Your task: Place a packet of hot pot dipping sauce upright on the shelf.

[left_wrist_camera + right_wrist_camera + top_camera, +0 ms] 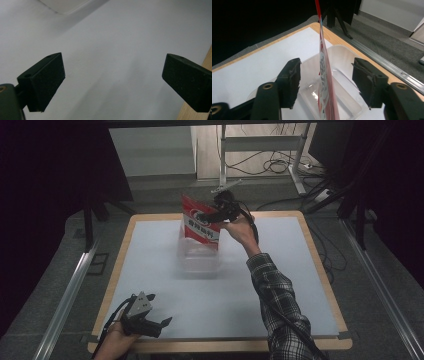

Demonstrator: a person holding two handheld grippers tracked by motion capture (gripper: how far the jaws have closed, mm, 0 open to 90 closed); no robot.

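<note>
Red-and-white printed pouch [201, 224] standing upright in a clear plastic container [197, 260], lower part inside the container, top edge well above its rim. Seen edge-on in the right gripper view [325, 82], rising thin and nearly vertical from the container's floor [342, 95].

Right gripper [216, 213] at the pouch's upper right corner, held by a hand in a plaid sleeve [280, 305] reaching across from the near right. In its own view [325, 85], jaws spread apart with the pouch between them, a clear gap on either side, pads touching neither face of it. No grip on the pouch.

Left gripper [152, 312] well apart from the container, low over the near left corner of the surface [210, 305], close to the wooden edge. Jaws spread wide in its own view [113, 77], bare white surface [112, 50] between them, nothing held. Corner of the container just visible at the top left of that view [65, 5], wooden border at the right edge [207, 57].

Container toward the far middle of the surface, slightly left of centre. Beyond the far edge from the container, grey floor with a metal stand [225, 155] and loose cables [275, 165].
</note>
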